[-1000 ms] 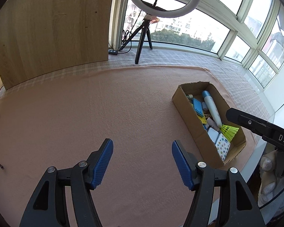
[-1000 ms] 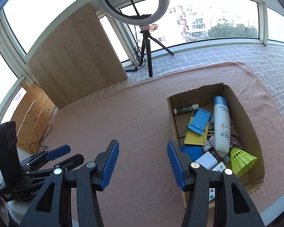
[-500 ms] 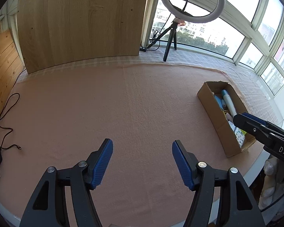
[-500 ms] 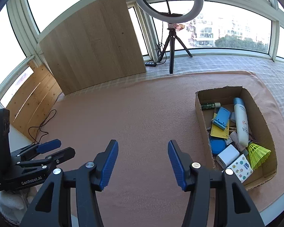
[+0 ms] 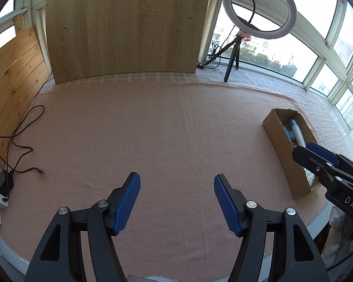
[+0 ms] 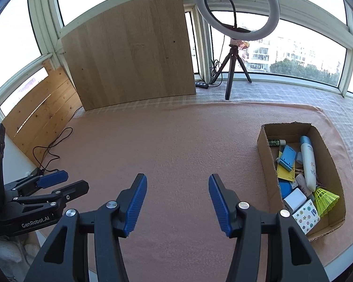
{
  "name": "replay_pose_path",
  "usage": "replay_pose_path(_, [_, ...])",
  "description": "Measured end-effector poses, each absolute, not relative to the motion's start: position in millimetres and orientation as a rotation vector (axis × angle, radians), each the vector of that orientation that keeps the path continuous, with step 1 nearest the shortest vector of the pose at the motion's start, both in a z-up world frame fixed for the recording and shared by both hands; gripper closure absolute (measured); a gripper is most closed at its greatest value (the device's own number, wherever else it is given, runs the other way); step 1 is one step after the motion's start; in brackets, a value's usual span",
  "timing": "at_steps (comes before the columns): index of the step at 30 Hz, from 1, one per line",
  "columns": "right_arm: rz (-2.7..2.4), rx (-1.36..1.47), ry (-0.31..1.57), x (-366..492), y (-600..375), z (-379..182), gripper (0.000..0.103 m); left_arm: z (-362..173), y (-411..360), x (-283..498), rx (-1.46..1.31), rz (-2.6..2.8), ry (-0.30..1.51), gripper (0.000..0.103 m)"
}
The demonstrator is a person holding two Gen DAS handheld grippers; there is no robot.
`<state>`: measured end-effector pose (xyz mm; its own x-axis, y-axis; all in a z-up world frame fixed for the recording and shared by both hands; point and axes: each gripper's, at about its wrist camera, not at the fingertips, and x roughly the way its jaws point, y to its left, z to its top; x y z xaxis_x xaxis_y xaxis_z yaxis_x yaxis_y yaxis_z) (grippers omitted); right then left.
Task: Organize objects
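**Both grippers drawn back from the filled box**

The open brown cardboard box (image 6: 291,127) sits at the right of the right wrist view, on the pink fleece cloth (image 6: 176,145) near its lower right corner; in the left wrist view it is a narrow shape at the right edge (image 5: 274,136). A second ago it lay closer and larger in both views, partly under the right gripper's jaw. Now it has slid to the right and shrunk, and more of the bare cloth and the wooden board (image 6: 131,54) in the upper left has come into frame. Both hands seem to have pulled away sideways, which suggests the sorting is finished or nearly so: nothing loose lies on the cloth.

Inside the box, from its far end toward the camera: a small green tube (image 6: 275,142), a blue folding stand (image 6: 287,158) on a yellow card (image 6: 286,175), a long white bottle with a blue cap (image 6: 308,162), a white square block (image 6: 295,199), a white carton printed with stars (image 6: 306,216) and a neon yellow shuttlecock (image 6: 326,198). Smaller pieces beneath are too crowded to name.

The right gripper (image 6: 176,202) hangs over bare cloth, blue pads apart, nothing between them. The left gripper (image 5: 176,202) is likewise spread and empty, also seen at lower left of the right view (image 6: 58,183)
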<state>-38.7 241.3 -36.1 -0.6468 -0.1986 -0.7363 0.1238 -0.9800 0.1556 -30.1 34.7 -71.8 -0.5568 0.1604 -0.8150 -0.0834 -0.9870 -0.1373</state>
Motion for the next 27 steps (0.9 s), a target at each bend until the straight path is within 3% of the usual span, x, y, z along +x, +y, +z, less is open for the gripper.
replay_pose_path(27, [-2.703,1.25,-0.107,-45.3,232.3,-42.4,0.052,-77.7,28.0,-39.1,-1.424,2.657,-0.111,0.031])
